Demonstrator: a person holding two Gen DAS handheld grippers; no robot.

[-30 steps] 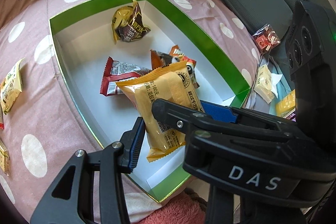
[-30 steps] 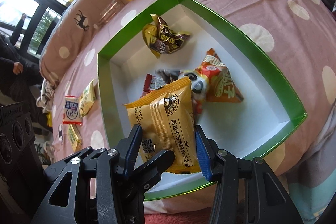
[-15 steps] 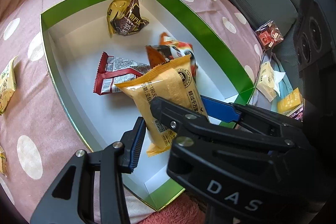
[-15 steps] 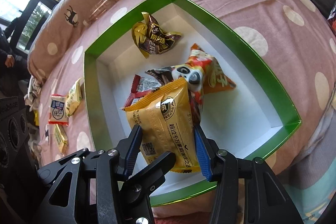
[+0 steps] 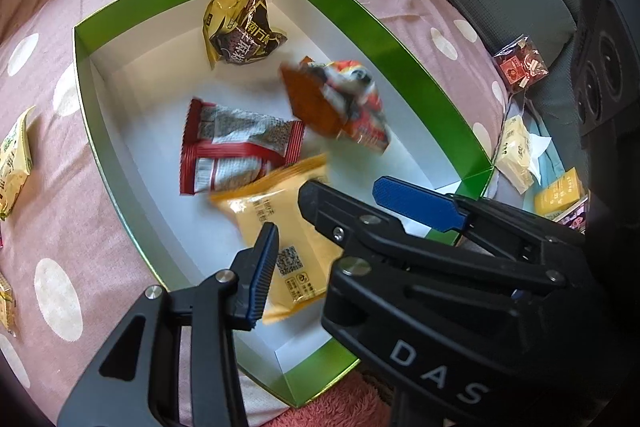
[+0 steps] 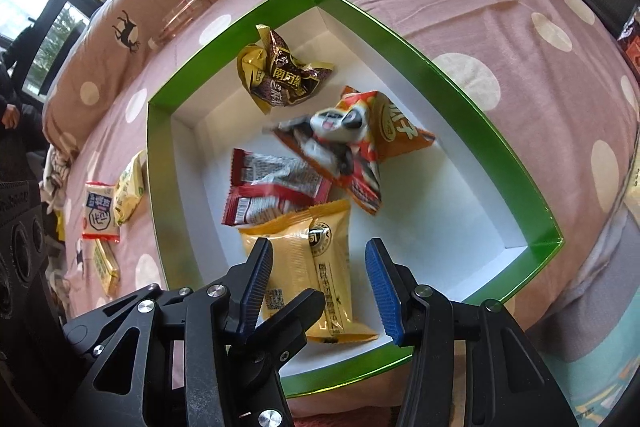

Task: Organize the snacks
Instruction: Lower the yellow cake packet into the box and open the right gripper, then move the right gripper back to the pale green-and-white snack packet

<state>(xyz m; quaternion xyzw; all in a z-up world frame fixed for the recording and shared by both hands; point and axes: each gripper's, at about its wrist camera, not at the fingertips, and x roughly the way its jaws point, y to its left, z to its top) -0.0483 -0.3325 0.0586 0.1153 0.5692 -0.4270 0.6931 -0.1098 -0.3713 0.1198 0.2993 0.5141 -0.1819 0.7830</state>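
The yellow packet (image 6: 312,267) had dropped from my right jaws into the green box (image 6: 436,75), lower middle. Those jaws stood half-open, empty. I couldn't tell the left jaws' state.

Bare box floor (image 6: 460,211) right of yellow packet (image 6: 316,267); packets seemingly crowding centre.
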